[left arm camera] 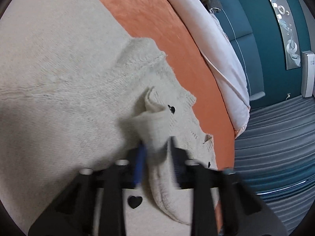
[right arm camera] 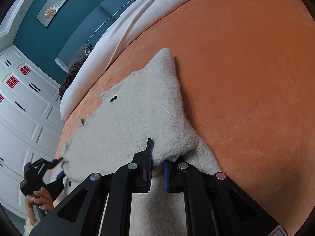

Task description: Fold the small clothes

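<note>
A cream knitted cardigan [left arm camera: 65,90] with small black heart buttons lies on the orange bedspread [left arm camera: 163,29]. In the left wrist view my left gripper [left arm camera: 156,147] is shut on a bunched fold of the cardigan's front edge, which hangs down between the blurred jaws. In the right wrist view my right gripper [right arm camera: 157,158] is shut on a pinch of the same cardigan [right arm camera: 137,110] near its lifted corner. At the lower left of that view a hand holds the left gripper [right arm camera: 60,166], which grips the cardigan's other edge.
A white duvet [left arm camera: 222,59] lies bunched along the bed's far side against a teal padded headboard [left arm camera: 246,19]. White cupboard doors [right arm camera: 21,106] stand beyond the bed's left edge. Bare orange bedspread [right arm camera: 246,68] spreads to the right of the cardigan.
</note>
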A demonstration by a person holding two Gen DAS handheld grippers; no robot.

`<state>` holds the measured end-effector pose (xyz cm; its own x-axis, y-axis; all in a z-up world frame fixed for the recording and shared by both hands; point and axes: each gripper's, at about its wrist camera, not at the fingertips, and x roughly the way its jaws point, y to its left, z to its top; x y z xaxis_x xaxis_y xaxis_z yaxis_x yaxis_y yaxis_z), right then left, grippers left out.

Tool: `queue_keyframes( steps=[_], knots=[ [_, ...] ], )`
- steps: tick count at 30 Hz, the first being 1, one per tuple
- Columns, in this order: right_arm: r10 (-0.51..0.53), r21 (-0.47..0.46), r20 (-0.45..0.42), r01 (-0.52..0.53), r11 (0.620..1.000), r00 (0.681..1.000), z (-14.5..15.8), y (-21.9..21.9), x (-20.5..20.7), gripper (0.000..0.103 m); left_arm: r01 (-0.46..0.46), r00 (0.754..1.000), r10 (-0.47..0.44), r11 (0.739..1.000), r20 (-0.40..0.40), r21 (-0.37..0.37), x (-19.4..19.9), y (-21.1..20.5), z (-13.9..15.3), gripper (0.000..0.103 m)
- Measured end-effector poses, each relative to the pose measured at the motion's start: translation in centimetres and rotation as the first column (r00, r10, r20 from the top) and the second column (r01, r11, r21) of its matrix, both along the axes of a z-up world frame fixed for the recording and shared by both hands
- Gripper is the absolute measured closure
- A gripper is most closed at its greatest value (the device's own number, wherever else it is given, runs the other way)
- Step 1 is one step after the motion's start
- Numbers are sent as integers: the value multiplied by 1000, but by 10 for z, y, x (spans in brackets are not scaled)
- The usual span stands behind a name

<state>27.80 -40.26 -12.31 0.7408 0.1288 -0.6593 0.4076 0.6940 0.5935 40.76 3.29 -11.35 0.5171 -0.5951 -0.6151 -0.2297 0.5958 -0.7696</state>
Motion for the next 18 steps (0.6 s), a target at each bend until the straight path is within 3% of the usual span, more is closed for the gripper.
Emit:
queue_keyframes(
  steps=[3,5,7,9,10,11,15,17,18],
  knots=[
    [-1,13,14,1,1000,1000,-1,-5,-8,95,-44,985,40,999,170,19,-18,8,37,94],
    [5,12,24,-5,1000,1000,-2,-5,-9,95,-57,969,50,998,243,23,-34,16,55,94],
    [6,12,30,-6,1000,1000,-4,-6,-12,96,-76,970,58,995,234,70,-45,23,46,94],
    [-2,14,26,1,1000,1000,-5,-6,-12,98,-69,990,48,985,133,158,-44,25,6,94],
    [-10,28,24,9,1000,1000,-4,-8,-13,98,-63,996,51,986,79,156,-45,28,-16,95],
    [-28,56,30,27,998,999,0,-11,-15,98,-76,992,64,991,111,112,-49,34,-22,95],
    [-95,59,130,88,994,987,29,-28,-30,99,-44,986,13,982,166,182,-50,28,-13,94],
    [-97,-2,26,98,995,995,12,-36,-22,99,-34,985,1,982,173,188,-47,29,-18,94],
    [-91,38,-41,92,995,995,-8,-42,-17,101,-36,984,3,982,177,183,-47,30,-19,94]
  ],
)
